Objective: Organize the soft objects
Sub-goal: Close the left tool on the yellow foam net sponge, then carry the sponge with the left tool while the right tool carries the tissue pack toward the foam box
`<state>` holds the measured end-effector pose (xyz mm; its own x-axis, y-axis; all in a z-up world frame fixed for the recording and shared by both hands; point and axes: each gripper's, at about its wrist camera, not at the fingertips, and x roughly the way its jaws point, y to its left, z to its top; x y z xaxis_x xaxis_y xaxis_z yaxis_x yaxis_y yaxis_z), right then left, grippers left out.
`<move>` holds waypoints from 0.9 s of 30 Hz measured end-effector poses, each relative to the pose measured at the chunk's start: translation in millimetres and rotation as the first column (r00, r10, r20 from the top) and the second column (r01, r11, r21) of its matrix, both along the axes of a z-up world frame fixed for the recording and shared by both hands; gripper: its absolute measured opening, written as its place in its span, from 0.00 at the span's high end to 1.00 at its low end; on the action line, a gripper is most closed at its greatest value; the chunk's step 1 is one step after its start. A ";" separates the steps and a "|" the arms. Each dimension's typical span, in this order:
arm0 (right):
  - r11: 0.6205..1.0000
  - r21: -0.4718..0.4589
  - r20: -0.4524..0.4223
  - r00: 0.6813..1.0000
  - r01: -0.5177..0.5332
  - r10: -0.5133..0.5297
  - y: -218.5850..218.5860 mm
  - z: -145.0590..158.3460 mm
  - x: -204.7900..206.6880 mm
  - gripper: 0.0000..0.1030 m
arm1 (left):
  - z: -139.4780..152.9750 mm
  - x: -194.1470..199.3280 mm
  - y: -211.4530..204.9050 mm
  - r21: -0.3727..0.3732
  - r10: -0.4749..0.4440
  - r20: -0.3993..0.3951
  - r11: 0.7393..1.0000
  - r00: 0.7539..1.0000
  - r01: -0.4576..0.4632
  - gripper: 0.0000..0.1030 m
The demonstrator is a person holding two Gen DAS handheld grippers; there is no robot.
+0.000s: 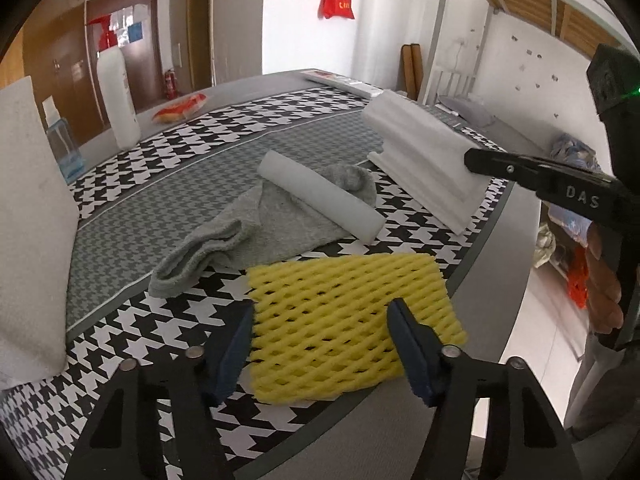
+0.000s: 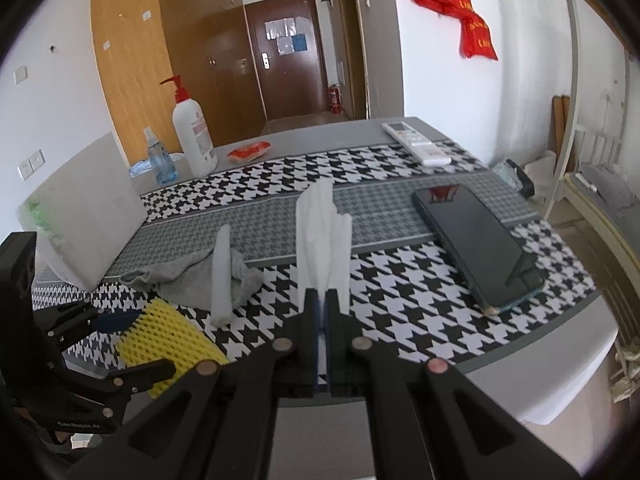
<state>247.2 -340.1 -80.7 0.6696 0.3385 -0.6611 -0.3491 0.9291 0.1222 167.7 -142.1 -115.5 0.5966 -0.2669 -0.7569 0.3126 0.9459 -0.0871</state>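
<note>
A yellow foam net (image 1: 344, 320) lies at the table's near edge; it also shows in the right wrist view (image 2: 168, 340). My left gripper (image 1: 320, 332) is open, its fingers on either side of the net, just above it. A grey sock (image 1: 248, 232) lies behind it with a white foam tube (image 1: 320, 196) across it. My right gripper (image 2: 322, 300) is shut on a folded white foam sheet (image 2: 320, 232) and holds it above the table; the sheet (image 1: 420, 156) shows in the left wrist view at the right.
A white box (image 2: 80, 216) stands at the left. A pump bottle (image 2: 194, 136), a spray bottle (image 2: 160, 160), an orange packet (image 2: 250, 150) and a remote (image 2: 416, 142) sit at the back. A dark phone (image 2: 476, 240) lies at the right.
</note>
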 end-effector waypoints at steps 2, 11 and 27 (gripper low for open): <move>1.000 -0.006 -0.013 1.000 0.006 -0.006 -0.9 -3.4 2.4 0.79 | 0.1 1.1 -0.7 -0.010 -0.006 -0.003 1.000 1.000 0.006 0.47; 1.000 -0.011 -0.026 1.000 -0.001 0.001 0.2 -13.7 4.9 0.47 | 4.6 -3.9 -10.4 -0.029 -0.055 0.014 0.998 0.998 0.055 0.80; 0.993 -0.114 -0.050 0.998 0.017 -0.022 15.8 -29.8 12.3 0.47 | 23.1 -17.9 5.6 -0.055 -0.023 0.059 0.998 0.998 0.026 0.80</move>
<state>259.4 -324.3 -110.5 0.6394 0.2465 -0.7283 -0.3267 0.9446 0.0329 149.8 -136.5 -92.3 0.6318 -0.3227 -0.7048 0.3418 0.9320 -0.1203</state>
